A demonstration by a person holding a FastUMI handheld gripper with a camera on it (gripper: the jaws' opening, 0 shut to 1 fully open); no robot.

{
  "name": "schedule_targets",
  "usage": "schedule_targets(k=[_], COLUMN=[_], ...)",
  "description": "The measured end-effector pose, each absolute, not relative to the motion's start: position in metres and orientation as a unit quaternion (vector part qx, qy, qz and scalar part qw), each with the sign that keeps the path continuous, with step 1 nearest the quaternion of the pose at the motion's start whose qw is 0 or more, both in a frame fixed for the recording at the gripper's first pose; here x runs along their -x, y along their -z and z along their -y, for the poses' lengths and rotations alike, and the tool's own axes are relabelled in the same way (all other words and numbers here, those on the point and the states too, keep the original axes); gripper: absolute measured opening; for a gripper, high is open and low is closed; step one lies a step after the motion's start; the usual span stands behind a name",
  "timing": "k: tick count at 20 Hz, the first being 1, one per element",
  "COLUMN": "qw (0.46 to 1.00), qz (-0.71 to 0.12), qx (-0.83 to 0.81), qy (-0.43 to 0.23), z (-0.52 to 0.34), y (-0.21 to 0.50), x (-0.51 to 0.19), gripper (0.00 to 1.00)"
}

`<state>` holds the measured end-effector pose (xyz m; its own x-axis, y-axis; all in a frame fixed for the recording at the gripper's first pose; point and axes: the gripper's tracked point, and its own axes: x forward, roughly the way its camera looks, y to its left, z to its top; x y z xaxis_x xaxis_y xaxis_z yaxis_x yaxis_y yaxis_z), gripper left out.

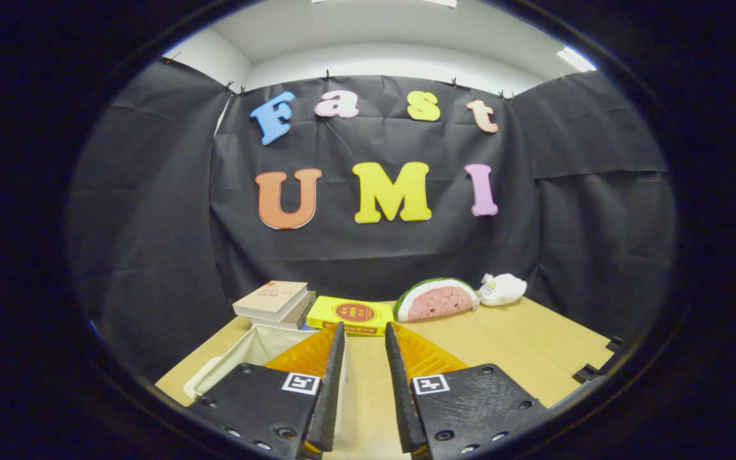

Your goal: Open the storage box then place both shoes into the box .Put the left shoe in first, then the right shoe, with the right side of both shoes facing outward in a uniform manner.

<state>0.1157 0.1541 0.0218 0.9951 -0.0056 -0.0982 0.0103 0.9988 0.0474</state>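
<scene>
The storage box [246, 354] sits on the wooden table [521, 351] just ahead of the left finger and partly behind it — a pale, cream-coloured fabric bin with soft upright walls and a rim that runs back toward the books. Its top is open, and the part of the inside that shows is light and bare; the rest is hidden by the finger.

The gripper [365, 335] hovers above the table with its fingers apart, a narrow strip of bare tabletop showing between them and nothing held.

Beyond the fingers, along the black cloth wall, stands a row of other things. Two books [275, 301] lie stacked just behind the box, the upper one with a tan cover. Beside them, straight ahead of the finger gap, is a flat yellow box [350, 314] with a red round mark on its lid. Next comes a watermelon-slice plush [437, 298] — green rind, pink face with small dark seeds — and touching its far end a small white plush toy [503, 289].

The writing on the book cover and on the yellow box is too small to read.
</scene>
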Motion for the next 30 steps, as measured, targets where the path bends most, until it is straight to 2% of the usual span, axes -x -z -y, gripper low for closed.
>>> schedule_targets(k=[12, 14, 22, 30], qw=[0.999, 0.999, 0.999, 0.999], qz=[0.029, 0.026, 0.029, 0.01], qx=[-0.015, -0.01, -0.006, 0.011], qy=[0.025, 0.019, 0.034, 0.043], z=[-0.081, -0.08, -0.04, -0.019], y=[-0.06, -0.057, -0.049, -0.018], x=[-0.063, -0.055, -0.041, -0.038], gripper=[0.82, 0.86, 0.97, 0.96])
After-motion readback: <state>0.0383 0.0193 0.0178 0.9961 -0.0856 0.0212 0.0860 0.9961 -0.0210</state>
